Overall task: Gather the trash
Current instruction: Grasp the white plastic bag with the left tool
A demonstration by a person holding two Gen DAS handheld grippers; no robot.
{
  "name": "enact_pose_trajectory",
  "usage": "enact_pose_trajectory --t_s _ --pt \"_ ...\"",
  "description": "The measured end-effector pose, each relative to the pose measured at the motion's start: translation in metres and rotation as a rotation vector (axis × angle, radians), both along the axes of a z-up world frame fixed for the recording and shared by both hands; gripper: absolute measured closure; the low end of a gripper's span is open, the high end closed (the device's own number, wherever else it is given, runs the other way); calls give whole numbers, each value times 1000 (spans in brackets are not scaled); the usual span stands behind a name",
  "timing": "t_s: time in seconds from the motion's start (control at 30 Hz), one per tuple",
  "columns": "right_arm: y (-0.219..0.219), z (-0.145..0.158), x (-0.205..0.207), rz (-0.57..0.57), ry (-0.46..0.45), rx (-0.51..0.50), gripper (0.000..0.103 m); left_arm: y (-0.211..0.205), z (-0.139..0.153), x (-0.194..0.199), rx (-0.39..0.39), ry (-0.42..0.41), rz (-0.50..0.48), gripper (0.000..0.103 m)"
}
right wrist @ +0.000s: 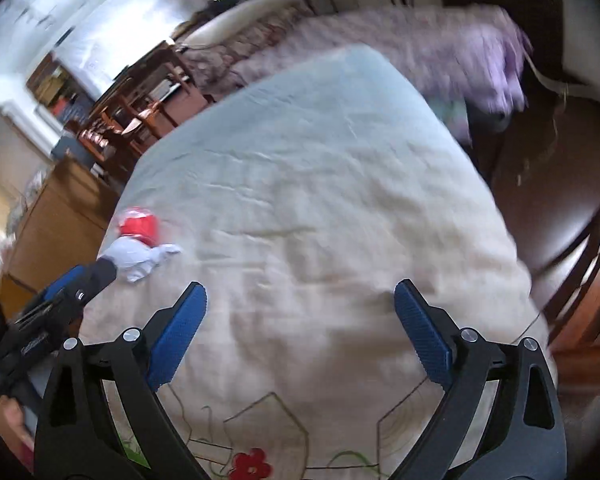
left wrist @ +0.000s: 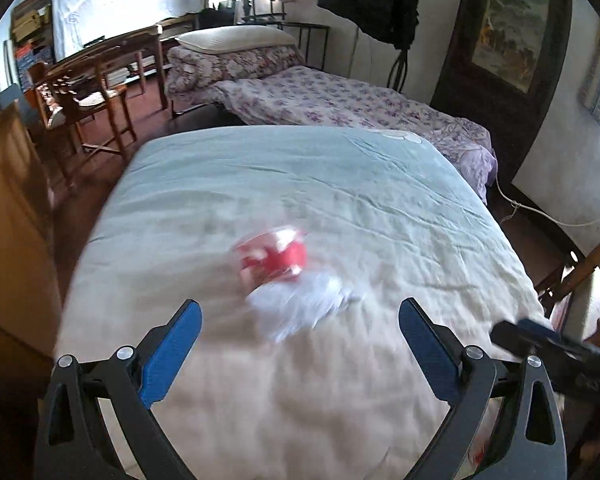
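Note:
A crumpled red-and-white wrapper (left wrist: pixel 274 256) and a white crumpled tissue (left wrist: pixel 300 304) lie together on the pale bedspread (left wrist: pixel 340 200), blurred. My left gripper (left wrist: pixel 300 312) is open, its blue fingers either side of the tissue and just short of it. In the right wrist view the red wrapper (right wrist: pixel 138 224) and the tissue (right wrist: pixel 136 258) lie far left, with the left gripper (right wrist: pixel 88 276) beside them. My right gripper (right wrist: pixel 300 296) is open and empty over bare bedspread (right wrist: pixel 320 160), to the right of the trash.
A second bed with a floral cover (left wrist: pixel 340 96) and a pillow (left wrist: pixel 236 38) stands beyond. Wooden chairs and a desk (left wrist: pixel 100 76) stand at the left, a wooden cabinet (left wrist: pixel 8 208) nearer. A chair (right wrist: pixel 572 248) and a cord (left wrist: pixel 540 210) lie at the right.

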State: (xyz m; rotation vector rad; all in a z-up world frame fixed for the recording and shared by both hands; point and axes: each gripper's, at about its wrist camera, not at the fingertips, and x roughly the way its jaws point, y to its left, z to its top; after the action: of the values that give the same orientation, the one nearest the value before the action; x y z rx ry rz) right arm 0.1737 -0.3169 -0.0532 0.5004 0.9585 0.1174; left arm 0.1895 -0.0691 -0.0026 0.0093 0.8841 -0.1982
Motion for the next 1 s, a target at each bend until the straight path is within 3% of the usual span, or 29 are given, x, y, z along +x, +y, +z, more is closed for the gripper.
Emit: enact_pose_trajectory --t_s 0.13,0.27,0.6,0.8,0.87,0.97,1.0 --pt "-4 -4 1 -23 -2 37 9 4 -23 19 14 50 38 6" --pt "4 -5 0 -31 4 7 7 25 -31 20 17 90 85 6" --pt "12 1 -8 -34 7 6 7 75 -10 -12 17 59 205 6" --pt "11 1 -8 -30 6 13 7 64 -3 -16 -102 36 91 6" --pt "11 1 -8 -32 6 18 7 48 -2 -10 -85 16 41 6" --pt "11 1 -8 -32 7 16 7 32 -10 4 -7 10 42 8" --pt "11 1 -8 -31 7 14 7 30 -13 6 6 18 37 17"
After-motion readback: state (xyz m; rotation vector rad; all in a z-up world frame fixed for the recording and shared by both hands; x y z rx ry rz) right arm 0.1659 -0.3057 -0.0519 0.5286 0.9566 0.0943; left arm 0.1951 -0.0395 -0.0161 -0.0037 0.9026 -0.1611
